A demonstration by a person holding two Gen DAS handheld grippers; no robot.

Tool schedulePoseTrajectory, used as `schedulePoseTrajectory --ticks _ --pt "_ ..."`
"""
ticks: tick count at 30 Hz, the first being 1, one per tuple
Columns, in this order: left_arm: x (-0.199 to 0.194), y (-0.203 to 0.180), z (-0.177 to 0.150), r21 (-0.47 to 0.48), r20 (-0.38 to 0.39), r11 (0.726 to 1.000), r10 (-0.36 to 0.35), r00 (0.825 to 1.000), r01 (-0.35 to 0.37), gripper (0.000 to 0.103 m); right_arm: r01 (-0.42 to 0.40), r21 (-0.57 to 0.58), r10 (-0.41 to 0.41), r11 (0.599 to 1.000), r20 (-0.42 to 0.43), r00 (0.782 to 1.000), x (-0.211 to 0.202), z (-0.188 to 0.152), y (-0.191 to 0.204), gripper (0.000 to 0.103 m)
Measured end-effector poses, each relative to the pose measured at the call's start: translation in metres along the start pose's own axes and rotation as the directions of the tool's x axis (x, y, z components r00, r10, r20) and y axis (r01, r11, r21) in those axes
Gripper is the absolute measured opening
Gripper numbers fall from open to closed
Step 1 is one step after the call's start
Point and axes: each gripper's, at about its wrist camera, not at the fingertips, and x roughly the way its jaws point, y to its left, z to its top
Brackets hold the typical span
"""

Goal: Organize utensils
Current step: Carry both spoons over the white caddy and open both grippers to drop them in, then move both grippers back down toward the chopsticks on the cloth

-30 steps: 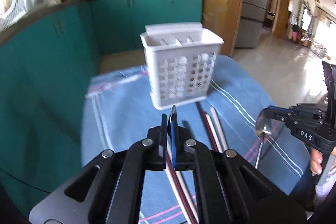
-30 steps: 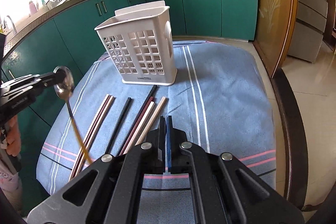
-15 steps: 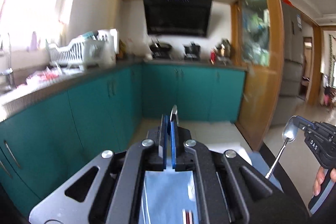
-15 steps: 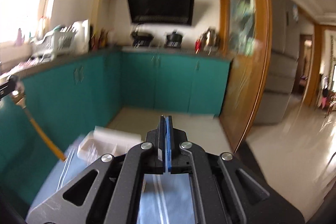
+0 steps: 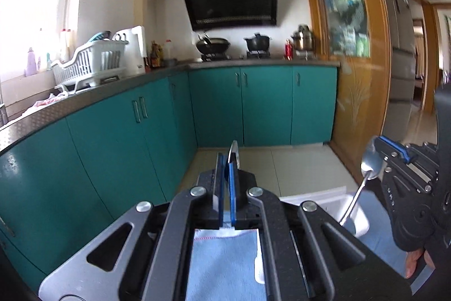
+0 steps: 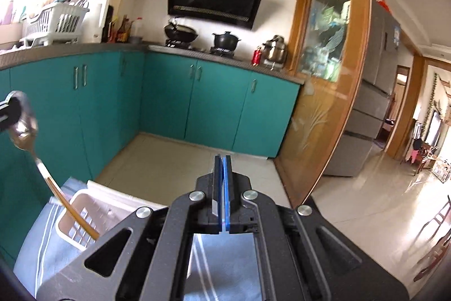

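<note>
My left gripper is shut on a spoon, whose thin metal bowl edge pokes up between the pads. The right wrist view shows that spoon at the far left, its gold handle slanting down into the white slotted caddy. My right gripper is shut too. In the left wrist view the right gripper pinches a silver spoon by its bowl, the handle hanging into the caddy. The caddy stands on a blue striped cloth.
Teal cabinets run along the left and back under a counter with a white dish rack. Pots sit on the stove. A wooden glass door stands to the right. A person's hand grips the right tool.
Both grippers have risen and tipped upward, so the view swung from the table to the kitchen. The caddy dropped to the lower edge. Both spoons now hang over it.
</note>
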Motion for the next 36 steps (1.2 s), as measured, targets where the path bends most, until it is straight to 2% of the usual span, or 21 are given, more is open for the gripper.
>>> schedulePoseTrajectory --ticks 4,6,7,8,13,15,17,19,21,23,24,25,26,27,31,34,36 --pt "0.009 -0.004 -0.013 0.004 -0.048 1.0 -0.012 0.999 0.012 0.003 -0.032 -0.014 0.031 0.999 -0.038 0.999 0.002 -0.009 0.007 0.005" --pt "0.006 -0.002 -0.016 -0.015 -0.05 1.0 -0.014 0.999 0.013 0.006 -0.054 0.006 0.054 0.999 -0.039 0.998 -0.004 -0.01 0.004 0.027" --pt "0.003 0.0 -0.017 -0.022 -0.044 1.0 -0.011 0.999 0.011 0.006 -0.067 0.025 0.068 0.997 -0.032 0.997 -0.01 -0.009 -0.001 0.032" --pt "0.0 0.001 -0.018 -0.027 -0.041 1.0 -0.013 0.999 0.011 0.011 -0.074 0.038 0.075 0.997 -0.026 0.997 -0.014 -0.009 -0.004 0.037" --pt "-0.035 0.026 -0.025 -0.101 -0.023 0.994 -0.033 0.999 0.031 0.031 -0.132 0.15 0.133 0.98 0.007 0.991 -0.059 -0.012 -0.039 0.039" --pt "-0.053 0.039 -0.037 -0.134 -0.028 0.991 -0.032 0.999 0.029 0.044 -0.157 0.207 0.158 0.966 0.012 0.987 -0.085 -0.029 -0.059 0.043" --pt "-0.064 0.048 -0.056 -0.144 -0.073 0.989 -0.028 0.997 0.017 0.049 -0.168 0.234 0.178 0.957 -0.02 0.984 -0.096 -0.05 -0.068 0.044" --pt "-0.064 0.051 -0.088 -0.135 -0.178 0.991 -0.038 0.983 0.014 0.049 -0.167 0.219 0.199 0.961 -0.134 0.971 -0.09 -0.08 -0.064 0.044" --pt "-0.058 0.047 -0.125 -0.12 -0.299 0.992 -0.068 0.952 0.033 0.049 -0.164 0.187 0.212 0.969 -0.281 0.936 -0.072 -0.113 -0.049 0.044" --pt "-0.055 0.04 -0.156 -0.104 -0.382 0.993 -0.085 0.92 0.049 0.049 -0.207 0.207 0.277 0.956 -0.406 0.871 -0.051 -0.15 -0.03 0.043" --pt "-0.055 0.034 -0.175 -0.094 -0.421 0.994 -0.096 0.902 0.062 0.049 -0.217 0.223 0.297 0.95 -0.439 0.848 -0.046 -0.158 -0.024 0.043" --pt "-0.056 0.031 -0.187 -0.085 -0.446 0.994 -0.097 0.89 0.066 0.049 -0.24 0.247 0.333 0.939 -0.473 0.816 -0.04 -0.169 -0.015 0.043" --pt "-0.058 0.028 -0.197 -0.076 -0.467 0.995 -0.096 0.879 0.069 0.049 -0.26 0.262 0.36 0.929 -0.487 0.796 -0.037 -0.174 -0.007 0.043" --pt "-0.06 0.024 -0.21 -0.067 -0.494 0.994 -0.103 0.864 0.08 0.049 -0.268 0.265 0.369 0.926 -0.496 0.786 -0.035 -0.177 0.0 0.043" --pt "-0.063 0.021 -0.228 -0.067 -0.538 0.993 -0.122 0.834 0.102 0.049 -0.249 0.205 0.322 0.947 -0.555 0.767 -0.029 -0.187 0.032 0.042" --pt "-0.064 0.019 -0.232 -0.066 -0.56 0.99 -0.141 0.816 0.125 0.05 -0.244 0.161 0.292 0.956 -0.569 0.769 -0.032 -0.191 0.043 0.042" --pt "-0.066 0.015 -0.233 -0.064 -0.561 0.988 -0.153 0.814 0.141 0.054 -0.232 0.131 0.265 0.964 -0.574 0.775 -0.034 -0.192 0.05 0.043"
